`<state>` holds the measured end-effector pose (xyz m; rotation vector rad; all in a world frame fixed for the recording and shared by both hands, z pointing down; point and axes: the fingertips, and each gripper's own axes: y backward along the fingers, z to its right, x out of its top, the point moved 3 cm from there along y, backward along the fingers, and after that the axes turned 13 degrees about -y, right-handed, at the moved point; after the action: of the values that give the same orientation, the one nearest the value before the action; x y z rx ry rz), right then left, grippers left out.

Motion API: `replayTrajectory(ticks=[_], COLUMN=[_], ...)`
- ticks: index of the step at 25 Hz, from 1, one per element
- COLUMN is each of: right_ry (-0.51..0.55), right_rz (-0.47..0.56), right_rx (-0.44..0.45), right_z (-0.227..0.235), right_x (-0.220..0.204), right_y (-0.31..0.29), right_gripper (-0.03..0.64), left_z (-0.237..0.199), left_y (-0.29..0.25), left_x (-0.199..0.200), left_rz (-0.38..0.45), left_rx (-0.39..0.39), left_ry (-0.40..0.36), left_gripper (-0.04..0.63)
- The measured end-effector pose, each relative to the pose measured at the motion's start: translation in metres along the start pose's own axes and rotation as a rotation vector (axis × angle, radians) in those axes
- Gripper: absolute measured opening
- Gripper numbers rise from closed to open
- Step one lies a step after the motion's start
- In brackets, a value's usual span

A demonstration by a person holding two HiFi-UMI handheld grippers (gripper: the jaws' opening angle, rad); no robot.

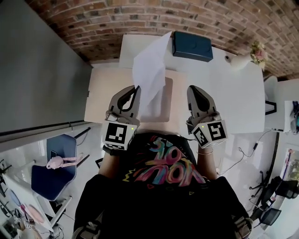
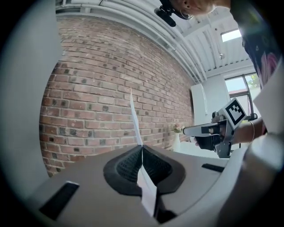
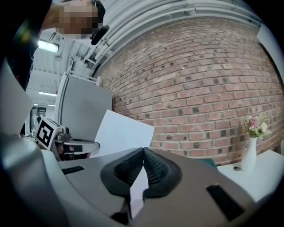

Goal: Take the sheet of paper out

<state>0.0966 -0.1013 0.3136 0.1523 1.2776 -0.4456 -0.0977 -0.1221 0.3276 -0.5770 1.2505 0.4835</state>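
Head view: white table (image 1: 238,100) before a brick wall (image 1: 140,14), carrying a blue box (image 1: 192,45) and flower vase (image 1: 240,60). The left gripper (image 1: 136,88) clamps the sheet of paper (image 1: 149,74) upright above it; the right gripper (image 1: 192,89) is closed, empty.

We see one white sheet of paper (image 1: 150,70), plain and unfolded, up in the air; it stands near upright, slightly bowed; its lower edge is pinched in the closed jaws of the left gripper (image 1: 135,91); edge-on in the left gripper view (image 2: 134,119); broad face shows in the right gripper view (image 3: 122,133).
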Motion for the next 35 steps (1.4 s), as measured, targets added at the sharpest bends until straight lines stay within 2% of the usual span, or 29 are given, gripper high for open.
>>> replayTrajectory(ticks=[5,11,15,19,35], right_ry=[-0.010,-0.012,-0.013,-0.008,-0.029], right_rz=[0.010,-0.016,-0.022,-0.031,-0.032], right_rx=[-0.068,-0.123,-0.127,-0.121,-0.095], right_z=[0.016,0.032,0.037,0.038,0.031], right_x=[-0.001,-0.006,-0.008,-0.010,-0.014], right_y=[0.018,0.035,0.041,0.039,0.030], right_gripper=[0.018,0.018,0.018,0.018,0.018], left_z=[0.021,0.033,0.034,0.033,0.025], left_y=[-0.011,-0.019,-0.021,-0.018,-0.013], left_x=[0.000,0.000,0.001,-0.004,-0.011], left_rz=[0.009,-0.001,0.010,-0.020,-0.037], left_rx=[-0.052,-0.061,-0.054,-0.055,-0.042], left_ry=[-0.013,-0.017,-0.010,-0.020,-0.010], left_gripper=[0.025,0.025,0.025,0.025,0.025])
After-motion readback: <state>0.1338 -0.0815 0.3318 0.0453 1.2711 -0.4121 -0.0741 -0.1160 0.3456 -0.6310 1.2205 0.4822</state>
